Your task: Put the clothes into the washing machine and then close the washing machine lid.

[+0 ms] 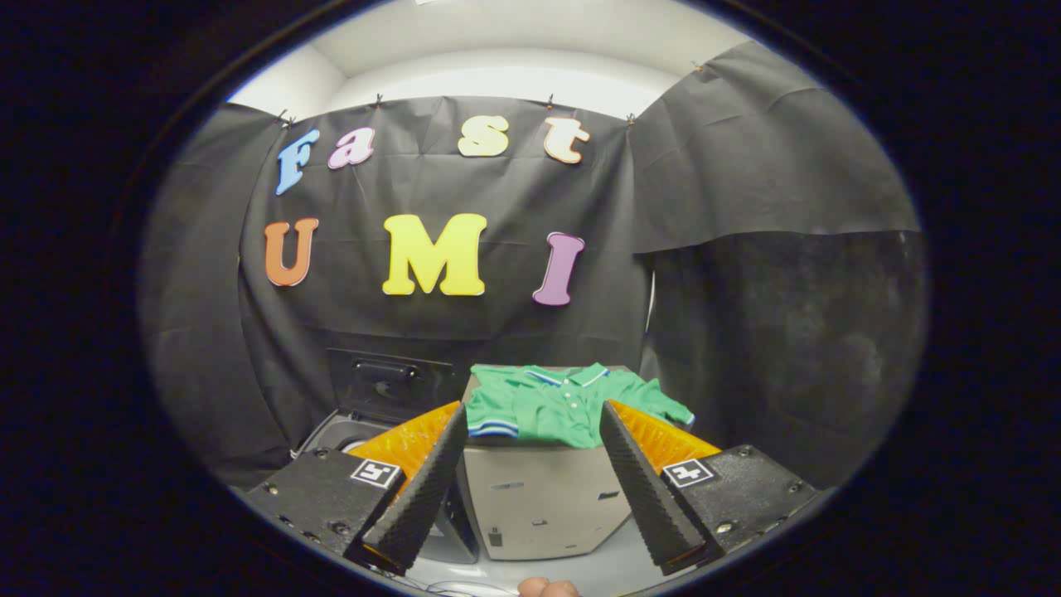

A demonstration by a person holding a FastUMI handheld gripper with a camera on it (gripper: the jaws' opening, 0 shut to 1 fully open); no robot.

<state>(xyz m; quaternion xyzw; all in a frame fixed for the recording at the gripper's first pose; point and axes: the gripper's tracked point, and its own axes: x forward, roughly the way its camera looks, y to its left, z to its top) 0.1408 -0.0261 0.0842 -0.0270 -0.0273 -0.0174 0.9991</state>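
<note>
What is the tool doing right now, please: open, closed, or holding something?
Tool: open, holding nothing; the green shirt lies beyond its fingers on a grey box.

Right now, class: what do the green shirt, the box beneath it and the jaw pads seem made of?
Green shirt: soft knit cloth, matte, creased, striped collar.
Box: probably painted metal or plastic, smooth grey, slightly scuffed.
Pads: black ribbed foam or rubber, likely.
The gripper has its jaws open, short of the shirt.

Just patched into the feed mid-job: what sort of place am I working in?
Likely a staged laundry booth: black cloth walls, a washing machine with its lid raised, and a green polo shirt lying on a grey box. The open gripper fingers point at the shirt.
</note>
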